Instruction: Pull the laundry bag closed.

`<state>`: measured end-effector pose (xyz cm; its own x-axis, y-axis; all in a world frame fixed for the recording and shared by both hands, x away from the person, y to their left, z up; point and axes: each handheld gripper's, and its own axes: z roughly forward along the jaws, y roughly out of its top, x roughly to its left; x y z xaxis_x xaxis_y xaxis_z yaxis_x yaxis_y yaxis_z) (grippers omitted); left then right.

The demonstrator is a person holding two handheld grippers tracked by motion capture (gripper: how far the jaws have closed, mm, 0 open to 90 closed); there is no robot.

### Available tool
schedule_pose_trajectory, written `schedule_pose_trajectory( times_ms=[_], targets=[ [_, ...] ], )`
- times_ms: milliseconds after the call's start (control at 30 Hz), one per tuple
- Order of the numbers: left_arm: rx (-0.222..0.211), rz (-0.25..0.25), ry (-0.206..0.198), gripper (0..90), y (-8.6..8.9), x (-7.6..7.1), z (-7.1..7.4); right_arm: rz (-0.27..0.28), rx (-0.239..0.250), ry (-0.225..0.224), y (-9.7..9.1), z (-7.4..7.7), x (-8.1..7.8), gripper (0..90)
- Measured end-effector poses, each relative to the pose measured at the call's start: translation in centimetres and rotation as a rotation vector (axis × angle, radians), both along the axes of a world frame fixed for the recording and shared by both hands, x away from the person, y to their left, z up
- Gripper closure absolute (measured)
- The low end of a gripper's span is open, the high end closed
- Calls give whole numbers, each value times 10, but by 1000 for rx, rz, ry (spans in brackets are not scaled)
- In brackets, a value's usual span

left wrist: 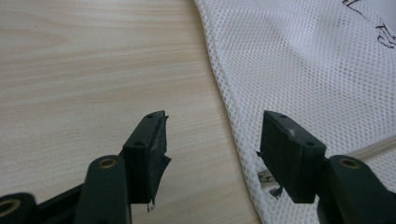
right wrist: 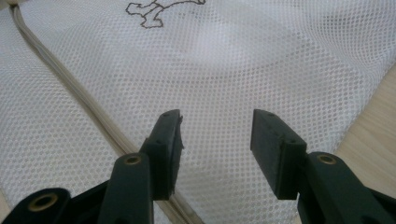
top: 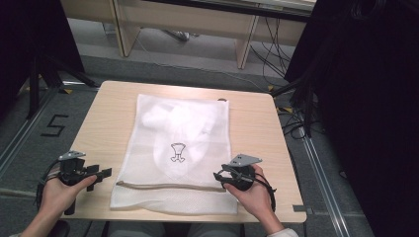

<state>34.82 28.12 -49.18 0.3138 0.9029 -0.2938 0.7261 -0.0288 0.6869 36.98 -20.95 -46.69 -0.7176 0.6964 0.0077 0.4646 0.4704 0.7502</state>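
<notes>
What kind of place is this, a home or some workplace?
Probably a lab or recording room, not a home. A small wooden table stands on grey floor with a taped number, loose cables and black curtains. A white mesh laundry bag lies between two hand-held grippers.

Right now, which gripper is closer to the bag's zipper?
Right. The right gripper hovers open over the mesh bag at the end of the zipper; the left gripper, also open, sits off the bag's edge over the table.

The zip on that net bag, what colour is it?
Beige, on the white mesh bag; the zip shows best in the right gripper view.
</notes>
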Motion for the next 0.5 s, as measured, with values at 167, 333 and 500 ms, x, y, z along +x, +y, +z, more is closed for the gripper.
schedule_pose_trajectory(
  times_ms=[167, 333, 500],
  targets=[
    [-6, 3, -3, 399, -1, 0, 1, 33, -2, 9, 5, 0, -1, 555],
    [-17, 21, -16, 431, -4, 1, 1, 72, 29, -7, 17, -2, -2, 594],
    [-17, 28, -21, 439, -3, 1, 1, 136, 56, 0, 34, -2, -3, 614]
  ],
)
